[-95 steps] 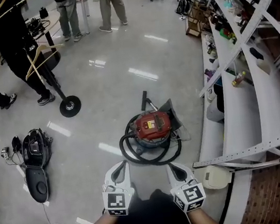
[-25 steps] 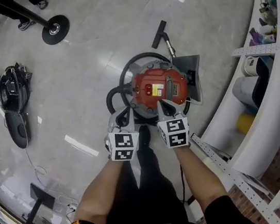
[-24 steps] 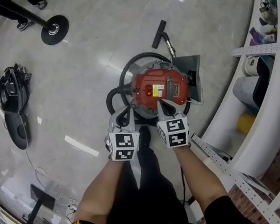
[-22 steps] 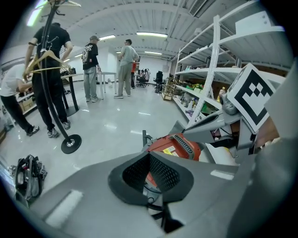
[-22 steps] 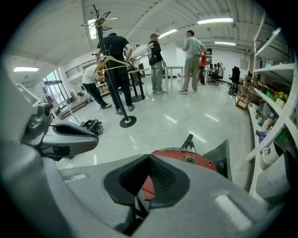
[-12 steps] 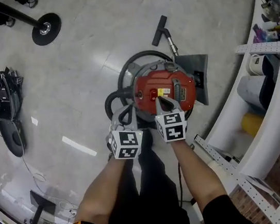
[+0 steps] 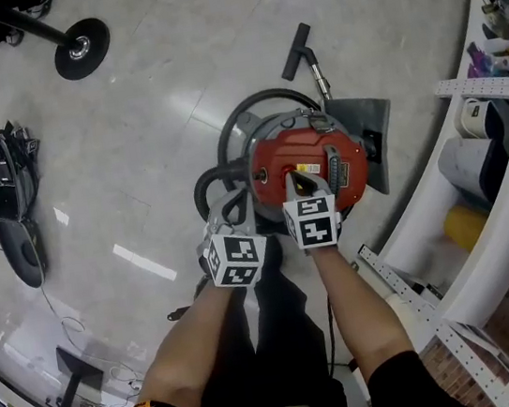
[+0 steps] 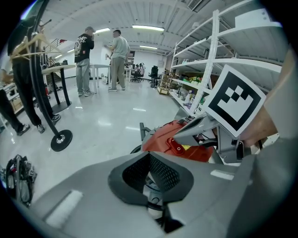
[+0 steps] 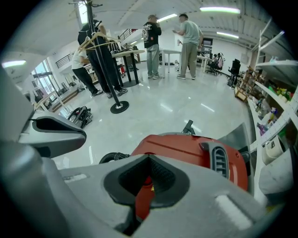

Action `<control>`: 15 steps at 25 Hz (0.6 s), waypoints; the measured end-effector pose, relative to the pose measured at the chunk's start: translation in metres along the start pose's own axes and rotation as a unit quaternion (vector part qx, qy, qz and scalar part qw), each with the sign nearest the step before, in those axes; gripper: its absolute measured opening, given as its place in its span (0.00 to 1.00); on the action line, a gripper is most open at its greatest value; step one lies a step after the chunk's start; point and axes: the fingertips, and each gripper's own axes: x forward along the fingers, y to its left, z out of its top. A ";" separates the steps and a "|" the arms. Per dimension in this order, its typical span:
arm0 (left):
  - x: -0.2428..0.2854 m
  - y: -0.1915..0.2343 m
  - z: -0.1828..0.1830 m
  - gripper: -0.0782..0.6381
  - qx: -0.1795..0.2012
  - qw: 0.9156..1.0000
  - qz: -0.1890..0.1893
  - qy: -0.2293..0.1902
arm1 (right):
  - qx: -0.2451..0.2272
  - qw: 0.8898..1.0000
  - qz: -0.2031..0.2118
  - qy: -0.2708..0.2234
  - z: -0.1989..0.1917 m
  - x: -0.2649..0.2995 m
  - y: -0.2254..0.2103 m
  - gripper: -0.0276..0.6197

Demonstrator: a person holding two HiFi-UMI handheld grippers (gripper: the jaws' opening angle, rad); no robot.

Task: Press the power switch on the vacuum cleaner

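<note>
Left tongs and right tongs both pinched closed, empty; right one's over the vacuum cleaner, so next I poke its power switch.

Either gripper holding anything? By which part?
Nothing held: left gripper and right gripper are both shut and empty, the right one over the vacuum cleaner.
</note>
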 end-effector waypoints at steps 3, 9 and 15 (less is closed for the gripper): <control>0.002 0.002 0.002 0.13 -0.002 1.000 -0.002 -0.001 | -0.001 1.000 -0.004 0.008 -0.001 0.004 -0.001 0.03; 0.008 0.008 0.014 0.13 -0.006 1.000 -0.001 -0.008 | -0.001 1.000 -0.011 0.011 -0.001 0.006 -0.001 0.03; 0.011 0.013 0.027 0.13 -0.002 1.000 0.003 -0.016 | 0.001 1.000 -0.010 0.025 0.001 0.013 -0.001 0.03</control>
